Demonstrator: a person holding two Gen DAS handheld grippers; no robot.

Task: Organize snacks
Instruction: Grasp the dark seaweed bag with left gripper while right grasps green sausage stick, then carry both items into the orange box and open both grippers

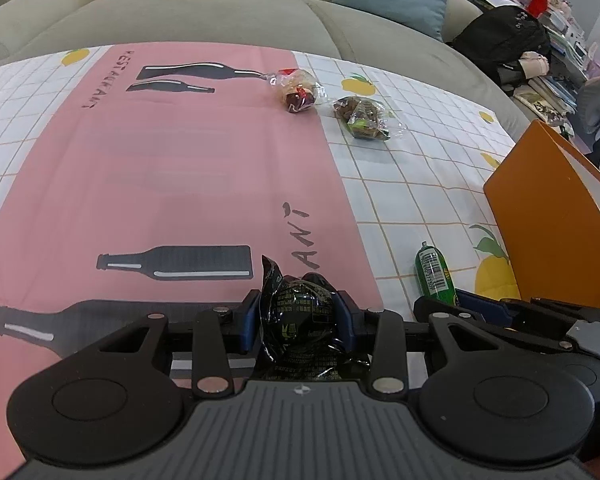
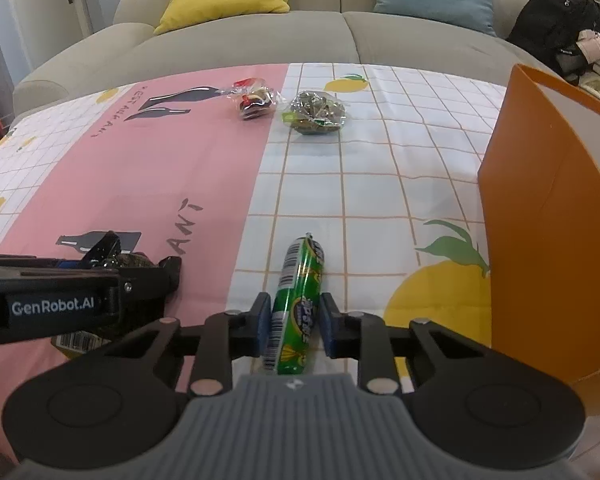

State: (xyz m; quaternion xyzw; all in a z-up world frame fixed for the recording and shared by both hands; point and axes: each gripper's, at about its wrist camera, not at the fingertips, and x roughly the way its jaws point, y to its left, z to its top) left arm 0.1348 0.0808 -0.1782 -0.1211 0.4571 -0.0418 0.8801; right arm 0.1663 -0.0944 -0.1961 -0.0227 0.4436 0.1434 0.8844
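My left gripper (image 1: 298,316) is shut on a black wrapped snack (image 1: 300,320) low over the pink part of the tablecloth. My right gripper (image 2: 294,316) is shut on a green candy tube (image 2: 298,304), which also shows in the left wrist view (image 1: 434,272). The left gripper shows at the left of the right wrist view (image 2: 132,276). A clear-wrapped red and brown snack (image 2: 254,100) (image 1: 298,90) and a clear-wrapped greenish snack (image 2: 318,114) (image 1: 362,116) lie at the far side of the table.
An orange box (image 2: 540,240) (image 1: 548,220) stands open at the right, close to my right gripper. A grey sofa (image 2: 300,40) with yellow and blue cushions lies beyond the table. A black backpack (image 2: 560,28) sits at the far right.
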